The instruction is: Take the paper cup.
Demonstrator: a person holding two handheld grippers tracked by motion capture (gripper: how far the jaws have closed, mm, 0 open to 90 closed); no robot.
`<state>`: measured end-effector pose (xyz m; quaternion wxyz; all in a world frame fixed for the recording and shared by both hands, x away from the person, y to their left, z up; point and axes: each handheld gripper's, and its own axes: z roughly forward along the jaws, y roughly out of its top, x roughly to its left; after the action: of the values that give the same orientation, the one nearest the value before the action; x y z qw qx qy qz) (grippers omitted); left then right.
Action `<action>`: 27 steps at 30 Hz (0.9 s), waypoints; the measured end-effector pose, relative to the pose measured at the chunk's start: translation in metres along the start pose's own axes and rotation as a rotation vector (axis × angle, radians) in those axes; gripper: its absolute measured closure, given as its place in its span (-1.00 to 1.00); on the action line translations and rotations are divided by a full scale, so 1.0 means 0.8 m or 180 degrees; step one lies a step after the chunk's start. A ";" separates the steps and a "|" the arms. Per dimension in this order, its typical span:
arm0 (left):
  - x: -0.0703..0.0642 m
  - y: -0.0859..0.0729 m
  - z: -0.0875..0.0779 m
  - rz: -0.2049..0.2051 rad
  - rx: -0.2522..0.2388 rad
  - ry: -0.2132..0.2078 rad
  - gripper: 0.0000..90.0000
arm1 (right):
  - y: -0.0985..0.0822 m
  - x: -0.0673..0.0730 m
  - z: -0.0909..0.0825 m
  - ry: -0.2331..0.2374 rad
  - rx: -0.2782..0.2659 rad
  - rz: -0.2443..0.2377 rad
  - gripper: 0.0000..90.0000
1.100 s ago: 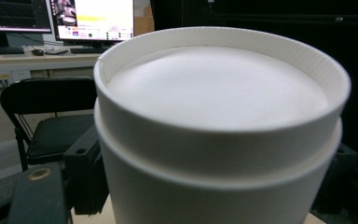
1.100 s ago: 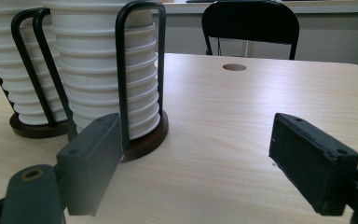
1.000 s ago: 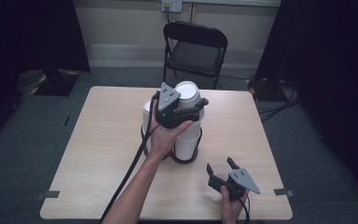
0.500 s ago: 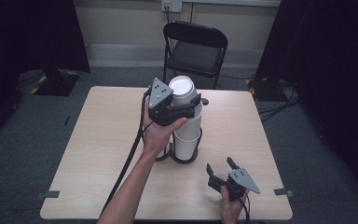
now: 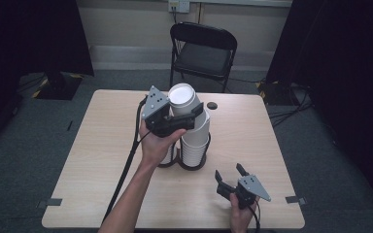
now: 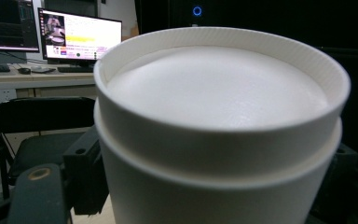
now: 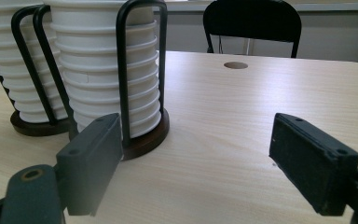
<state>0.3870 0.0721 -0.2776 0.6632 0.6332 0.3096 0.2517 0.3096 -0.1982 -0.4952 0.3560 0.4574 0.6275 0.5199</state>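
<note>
Overhead, we see the left gripper (image 5: 187,118) raised above the counter (image 5: 252,141), its fingers clenched on a white paper cup (image 5: 183,98) held upside down, base uppermost, just over the right-hand stack of cups (image 5: 194,141); in the left gripper view the cup (image 6: 219,126) sits close between the dark fingers (image 6: 81,172), its recessed base and ribbed rim plain to see; we judge the work in hand to be lifting one cup off the stack; the right gripper (image 5: 230,177) rests low near the counter's front edge, its fingers (image 7: 91,161) released and spread with nothing between them.

We judge the cup light, thin-walled and easily crushed; a firm squeeze would dent it, while a weak one may let the smooth paper slip; the best hold looks to be on the side wall just under the stiffer base ring, where the fingers sit now; nested cups may cling, so a second one could ride up with it, though we cannot tell whether that is so.

By count: one cup held; two stacks (image 7: 21,70) of inverted cups, too tightly nested to number exactly; two round dark holders (image 7: 142,133) with black wire hoops, touching side by side; one black folding chair (image 5: 201,51) beyond the counter; one round hole (image 7: 236,65) in the counter top; two lit monitors (image 6: 81,35) behind.
</note>
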 end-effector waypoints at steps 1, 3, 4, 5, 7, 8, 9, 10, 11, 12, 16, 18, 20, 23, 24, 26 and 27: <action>0.001 0.000 -0.003 -0.0021 -0.0010 0.0000 -0.57 | 0.000 0.000 0.000 0.0002 0.0002 0.0003 -0.63; 0.000 0.001 -0.011 -0.0061 -0.0052 -0.0008 -0.57 | 0.000 0.000 0.000 0.0000 0.0002 0.0001 -0.63; 0.000 0.002 -0.014 -0.0041 -0.0045 -0.0026 -0.57 | 0.000 0.000 0.000 0.0001 0.0008 0.0000 -0.63; 0.000 0.002 -0.014 -0.0041 -0.0045 -0.0026 -0.57 | 0.000 0.000 0.000 0.0005 0.0014 0.0001 -0.63; -0.002 0.002 -0.022 -0.0076 -0.0074 -0.0059 -0.57 | 0.000 0.000 0.000 0.0006 0.0017 -0.0001 -0.63; -0.002 0.002 -0.025 -0.0092 -0.0078 -0.0060 -0.57 | 0.000 0.000 0.000 0.0006 0.0016 -0.0001 -0.63; -0.002 0.001 -0.027 -0.0102 -0.0078 -0.0086 -0.57 | 0.000 0.000 0.000 0.0010 0.0017 0.0001 -0.63; -0.003 0.000 -0.029 -0.0093 -0.0058 -0.0094 -0.57 | 0.000 0.000 0.000 0.0009 0.0016 0.0001 -0.63; -0.004 -0.002 -0.032 -0.0077 -0.0047 -0.0094 -0.57 | 0.000 0.000 0.000 0.0012 0.0013 -0.0004 -0.63; -0.005 -0.004 -0.033 -0.0068 -0.0042 -0.0044 -0.57 | 0.000 0.000 0.000 0.0012 0.0008 -0.0011 -0.63; -0.006 -0.016 -0.041 -0.0129 -0.0010 -0.0047 -0.57 | 0.000 0.001 -0.001 -0.0001 -0.0014 -0.0009 -0.63; -0.007 -0.021 -0.042 -0.0142 0.0018 -0.0087 -0.57 | 0.000 0.001 -0.001 0.0001 -0.0017 -0.0009 -0.63; -0.010 -0.025 -0.044 -0.0103 0.0057 -0.0092 -0.57 | 0.000 0.001 -0.001 0.0000 -0.0021 -0.0013 -0.63; -0.014 -0.030 -0.047 -0.0134 0.0133 -0.0081 -0.57 | 0.000 0.001 -0.001 0.0004 -0.0030 -0.0029 -0.63; -0.016 -0.032 -0.048 -0.0161 0.0146 -0.0088 -0.57 | 0.000 0.000 -0.001 0.0008 -0.0033 -0.0029 -0.63; -0.016 -0.036 -0.050 -0.0156 0.0184 -0.0121 -0.57 | -0.001 0.000 -0.001 0.0009 -0.0040 -0.0022 -0.64; -0.016 -0.036 -0.050 -0.0156 0.0184 -0.0121 -0.57 | -0.001 0.000 -0.001 0.0015 -0.0055 -0.0023 -0.64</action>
<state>0.3471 0.0882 -0.3052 0.6564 0.6490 0.3194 0.2142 0.3083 -0.1985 -0.4956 0.3603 0.4508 0.6254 0.5252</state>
